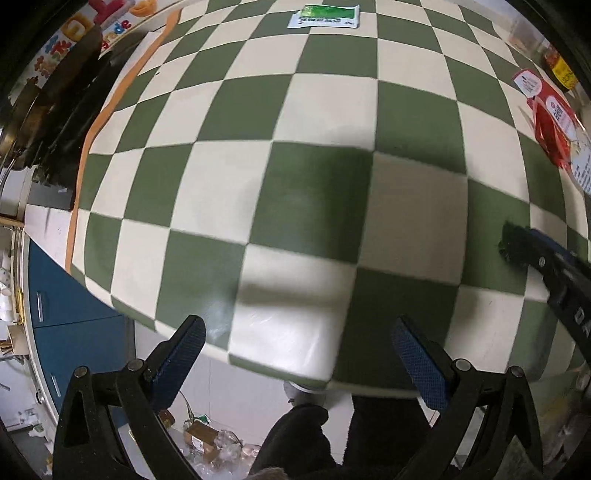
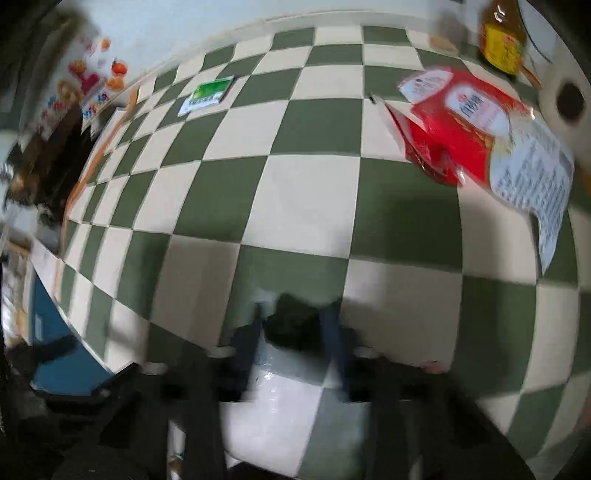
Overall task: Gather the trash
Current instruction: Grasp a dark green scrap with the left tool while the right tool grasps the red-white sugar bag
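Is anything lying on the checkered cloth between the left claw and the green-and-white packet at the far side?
Nothing visible: only bare green-and-cream checkered tablecloth lies between the open left claw and the flat green-and-white packet. The red-and-white crumpled wrapper sits off to the right.

Your left wrist camera sits just behind its fingers (image 1: 421, 365) and looks almost straight down, close above the near edge of the checkered tabletop (image 1: 317, 110), with floor visible past that edge. Your right wrist camera looks forward and steeply down across the same tabletop (image 2: 314, 199) from close range; this view is motion-blurred. Both views share the green packet (image 1: 324, 16) at the tabletop's far side (image 2: 207, 95) and the red wrapper (image 1: 550, 118), which lies right of that packet in each (image 2: 476, 133). The right gripper (image 1: 517, 247) enters the left camera's frame at its right edge, nearer than the wrapper.
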{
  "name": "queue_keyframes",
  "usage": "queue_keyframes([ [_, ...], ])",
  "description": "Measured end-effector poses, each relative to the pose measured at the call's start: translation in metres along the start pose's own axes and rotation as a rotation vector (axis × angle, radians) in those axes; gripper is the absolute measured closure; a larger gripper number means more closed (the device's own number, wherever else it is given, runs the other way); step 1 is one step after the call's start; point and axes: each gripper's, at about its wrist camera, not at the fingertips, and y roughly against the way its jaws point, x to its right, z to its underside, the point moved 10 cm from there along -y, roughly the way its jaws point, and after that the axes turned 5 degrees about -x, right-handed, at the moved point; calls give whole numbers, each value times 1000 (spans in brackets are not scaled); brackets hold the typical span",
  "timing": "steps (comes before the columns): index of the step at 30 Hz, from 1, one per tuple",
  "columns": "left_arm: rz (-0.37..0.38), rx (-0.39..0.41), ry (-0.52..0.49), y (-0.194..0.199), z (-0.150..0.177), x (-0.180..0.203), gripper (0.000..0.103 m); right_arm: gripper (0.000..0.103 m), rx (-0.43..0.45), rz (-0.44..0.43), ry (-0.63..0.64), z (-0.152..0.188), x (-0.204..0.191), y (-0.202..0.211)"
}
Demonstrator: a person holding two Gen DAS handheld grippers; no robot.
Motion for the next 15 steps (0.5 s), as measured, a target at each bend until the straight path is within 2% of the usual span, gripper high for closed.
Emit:
queue_keyframes([
  [2, 11, 7, -10, 5, -10, 13, 0, 77, -49, -72, -25, 0, 6, -1],
  [3, 43, 21, -21, 10, -17, 25, 0, 76, -59, -101, -58, 0, 12, 3],
  [4, 56, 30, -31, 14, -20, 33, 0, 67, -54, -135, -100, -2, 22, 9],
  [5, 67, 43, -50, 18, -25, 45, 1, 50, -38, -171, -141, -4, 33, 18],
  [7, 107, 65, -99, 26, -31, 72, 1, 38, 20, -197, -247, -8, 72, 41],
  [12, 212, 74, -275, 35, -32, 156, 1, 38, 96, -129, -420, -14, 164, 76],
  [15, 232, 39, -379, 31, -18, 191, 5, 38, 122, -81, -486, -19, 204, 84],
])
